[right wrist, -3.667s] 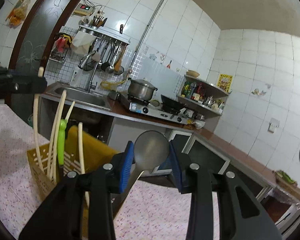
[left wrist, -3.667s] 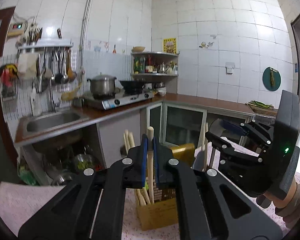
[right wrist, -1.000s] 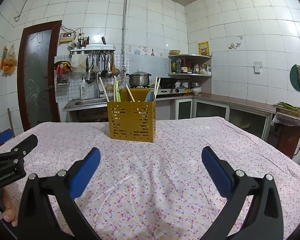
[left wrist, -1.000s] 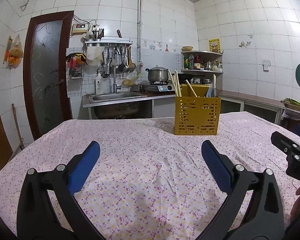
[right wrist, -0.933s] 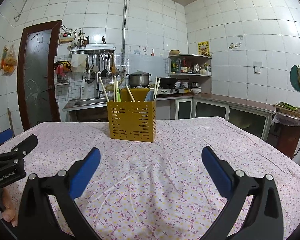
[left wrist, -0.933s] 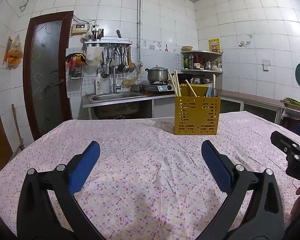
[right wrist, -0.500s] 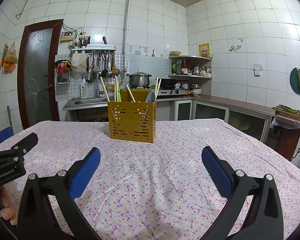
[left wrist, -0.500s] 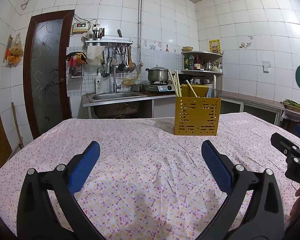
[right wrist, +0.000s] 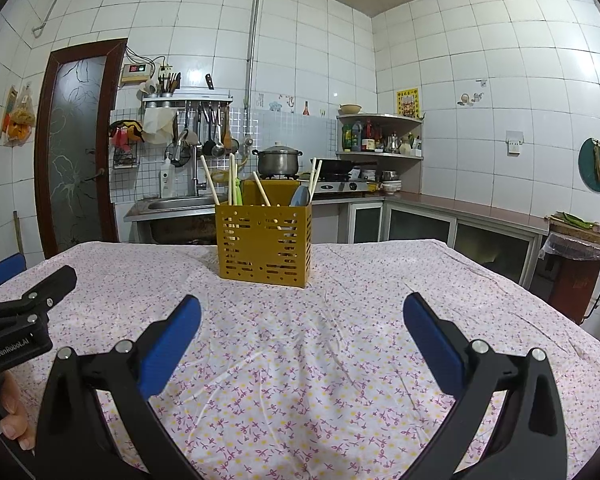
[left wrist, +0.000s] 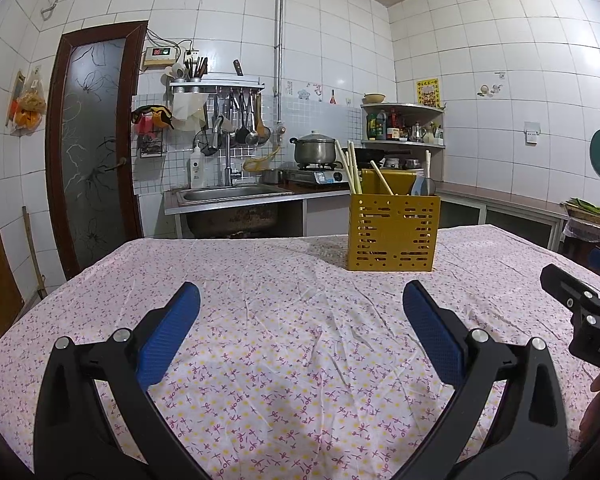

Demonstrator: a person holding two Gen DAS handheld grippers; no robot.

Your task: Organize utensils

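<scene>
A yellow slotted utensil holder (left wrist: 393, 233) stands upright on the floral tablecloth (left wrist: 284, 320), far from both grippers; it also shows in the right wrist view (right wrist: 263, 245). Several pale chopsticks (right wrist: 231, 180), a green utensil (right wrist: 239, 196) and a grey-blue spoon (right wrist: 300, 197) stand in it. My left gripper (left wrist: 300, 328) is open and empty, low over the cloth. My right gripper (right wrist: 300, 330) is open and empty. Each gripper shows at the edge of the other's view.
Behind the table is a kitchen counter with a sink (left wrist: 228, 194), a pot on a stove (left wrist: 314, 152), hanging ladles (left wrist: 240, 120) and a corner shelf (left wrist: 404, 128). A dark door (left wrist: 92, 148) is at the left. A bin (right wrist: 580, 264) stands at the right.
Earlier the left gripper was shut on a chopstick and the right on a spoon, over the holder. Both now sit open, empty and pulled back. Almost no motion in the last second.
</scene>
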